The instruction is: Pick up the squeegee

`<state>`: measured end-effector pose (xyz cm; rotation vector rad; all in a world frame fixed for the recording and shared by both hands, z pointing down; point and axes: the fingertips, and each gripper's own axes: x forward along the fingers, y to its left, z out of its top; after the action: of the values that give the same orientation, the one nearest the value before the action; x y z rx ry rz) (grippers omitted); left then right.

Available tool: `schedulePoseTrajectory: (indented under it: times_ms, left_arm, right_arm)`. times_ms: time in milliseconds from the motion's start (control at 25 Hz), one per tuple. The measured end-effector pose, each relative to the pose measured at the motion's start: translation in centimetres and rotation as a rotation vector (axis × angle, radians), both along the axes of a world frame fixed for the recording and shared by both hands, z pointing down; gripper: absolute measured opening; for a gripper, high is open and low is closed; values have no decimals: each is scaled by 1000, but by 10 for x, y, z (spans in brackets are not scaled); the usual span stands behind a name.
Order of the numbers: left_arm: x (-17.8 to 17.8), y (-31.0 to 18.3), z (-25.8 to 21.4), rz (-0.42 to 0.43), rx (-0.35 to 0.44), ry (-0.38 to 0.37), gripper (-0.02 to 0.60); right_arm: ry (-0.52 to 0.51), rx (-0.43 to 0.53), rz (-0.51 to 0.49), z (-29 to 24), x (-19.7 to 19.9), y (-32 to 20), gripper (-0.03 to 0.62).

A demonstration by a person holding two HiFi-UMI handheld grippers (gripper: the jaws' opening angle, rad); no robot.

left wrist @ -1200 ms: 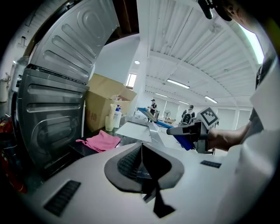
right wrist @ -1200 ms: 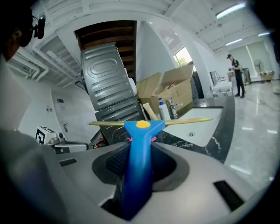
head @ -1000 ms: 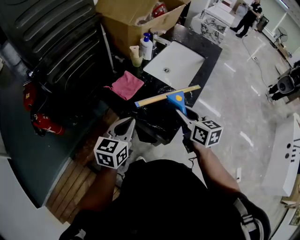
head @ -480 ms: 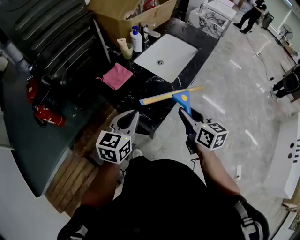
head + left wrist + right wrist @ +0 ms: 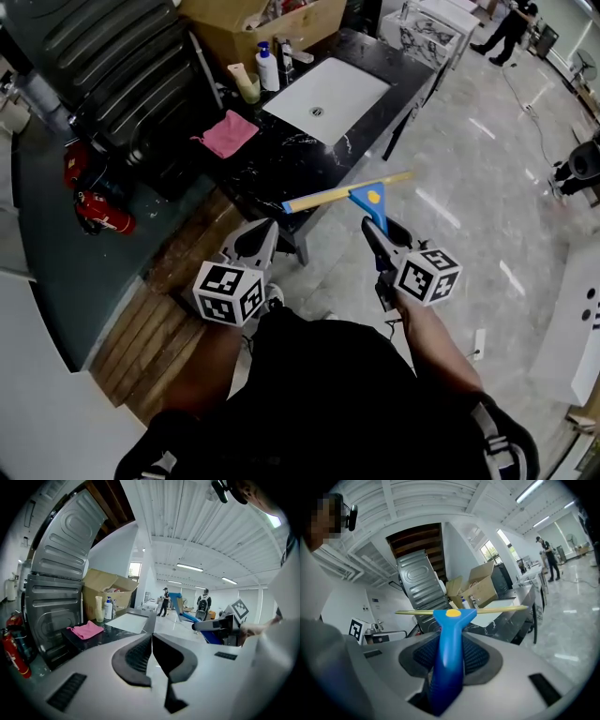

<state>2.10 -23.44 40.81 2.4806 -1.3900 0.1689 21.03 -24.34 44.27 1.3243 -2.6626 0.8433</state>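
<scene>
The squeegee point(image 5: 367, 199) has a blue handle and a long yellow blade, and it hangs in the air over the marble floor, just off the counter's corner. My right gripper point(image 5: 382, 231) is shut on the blue handle; in the right gripper view the handle point(image 5: 451, 634) rises between the pads with the blade lying crosswise above it. My left gripper point(image 5: 258, 234) is beside it at the left, shut and with nothing in it; its pads point(image 5: 140, 656) meet at the tips. The left gripper view shows the squeegee point(image 5: 177, 604) at the right.
A black marble counter point(image 5: 281, 164) holds a white sink basin point(image 5: 328, 94), a pink cloth point(image 5: 225, 133) and bottles point(image 5: 269, 64). Behind it stand a cardboard box point(image 5: 262, 21) and a ribbed metal panel point(image 5: 103, 56). A red fire extinguisher point(image 5: 98, 211) lies left, above a wooden slatted platform point(image 5: 150, 333).
Both grippers and the squeegee have drawn back from the counter; the counter and sink now lie farther up the head view. The grip on the handle is unchanged.
</scene>
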Motion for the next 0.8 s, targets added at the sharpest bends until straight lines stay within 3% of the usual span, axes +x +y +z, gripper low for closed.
schedulePoseTrajectory:
  times_ms: [440,800]
  left_arm:
    - [-1,54,5,-104,-17,-23,18]
    - [-12,55,8,-95,-25,-33,18]
  right_arm:
    - [-19,-10,-56,15,11,39,138]
    - [-28,-2,-38,15,0,46,138]
